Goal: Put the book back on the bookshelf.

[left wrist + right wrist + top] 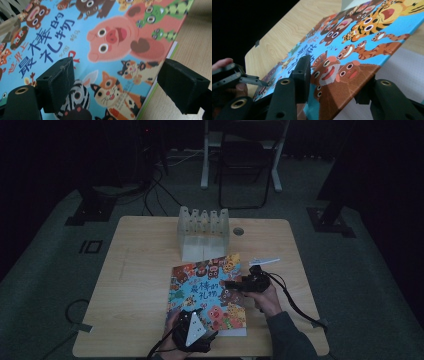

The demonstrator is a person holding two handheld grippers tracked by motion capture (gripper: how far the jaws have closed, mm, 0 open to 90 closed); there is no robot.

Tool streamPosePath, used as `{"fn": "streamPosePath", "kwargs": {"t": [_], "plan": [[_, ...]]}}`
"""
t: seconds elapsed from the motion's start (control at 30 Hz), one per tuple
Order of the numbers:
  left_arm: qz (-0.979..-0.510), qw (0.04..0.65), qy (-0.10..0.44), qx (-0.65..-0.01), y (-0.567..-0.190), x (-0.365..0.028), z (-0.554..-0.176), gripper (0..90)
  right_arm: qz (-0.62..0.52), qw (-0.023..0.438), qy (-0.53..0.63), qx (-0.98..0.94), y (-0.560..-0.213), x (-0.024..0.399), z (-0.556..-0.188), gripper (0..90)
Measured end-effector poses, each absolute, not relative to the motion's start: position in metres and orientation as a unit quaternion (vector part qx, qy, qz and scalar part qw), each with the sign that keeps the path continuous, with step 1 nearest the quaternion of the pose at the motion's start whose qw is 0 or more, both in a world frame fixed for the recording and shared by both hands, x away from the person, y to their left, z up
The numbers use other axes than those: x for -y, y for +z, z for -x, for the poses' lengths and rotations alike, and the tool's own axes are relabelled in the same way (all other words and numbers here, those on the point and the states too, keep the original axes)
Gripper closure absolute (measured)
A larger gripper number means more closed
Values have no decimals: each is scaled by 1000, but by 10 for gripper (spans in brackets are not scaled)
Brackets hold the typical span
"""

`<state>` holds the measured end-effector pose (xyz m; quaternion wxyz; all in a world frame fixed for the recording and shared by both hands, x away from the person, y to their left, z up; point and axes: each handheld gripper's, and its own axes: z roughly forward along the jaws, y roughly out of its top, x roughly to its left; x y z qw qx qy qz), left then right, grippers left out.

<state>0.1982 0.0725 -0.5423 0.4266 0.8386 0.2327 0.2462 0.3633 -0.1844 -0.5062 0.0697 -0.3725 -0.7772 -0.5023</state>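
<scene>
Wooden table (pixel 135 270), right claw (pixel 332 82) pinching lifted picture book (pixel 362 37) cover, left claw (pixel 115 85) agape.

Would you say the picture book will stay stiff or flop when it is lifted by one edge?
The picture book probably bends a little: its cover looks thin and broad. The glossy cover may slip between pads. In the right gripper view its raised corner stays flat, so it seems fairly stiff.

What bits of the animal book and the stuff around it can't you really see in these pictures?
- Picture book: in the high view its near-left corner is hidden under the left gripper.
- Its underside: hidden in the right gripper view, where one jaw of the right gripper goes beneath the lifted cover.
- The clear rack: too dim in the high view to tell what it holds.
- The small white thing: too small to name.
</scene>
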Motion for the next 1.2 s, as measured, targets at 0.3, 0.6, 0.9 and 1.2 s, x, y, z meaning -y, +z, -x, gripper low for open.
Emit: {"fn": "streamPosePath", "kwargs": {"t": [0.3, 0.6, 0.9, 1.2], "plan": [[-831, 434, 243, -248, -539, -89, -197, 153, 370, 73, -521, 766, -502, 185, -363, 624], [-824, 445, 245, -252, -532, -100, -191, 159, 356, 52, -517, 776, -486, 180, -360, 633], [-822, 447, 246, -251, -530, -107, -187, 163, 356, 41, -514, 779, -481, 179, -357, 635], [-799, 476, 244, -276, -518, -127, -189, 176, 356, 30, -514, 780, -477, 180, -354, 639]]}}
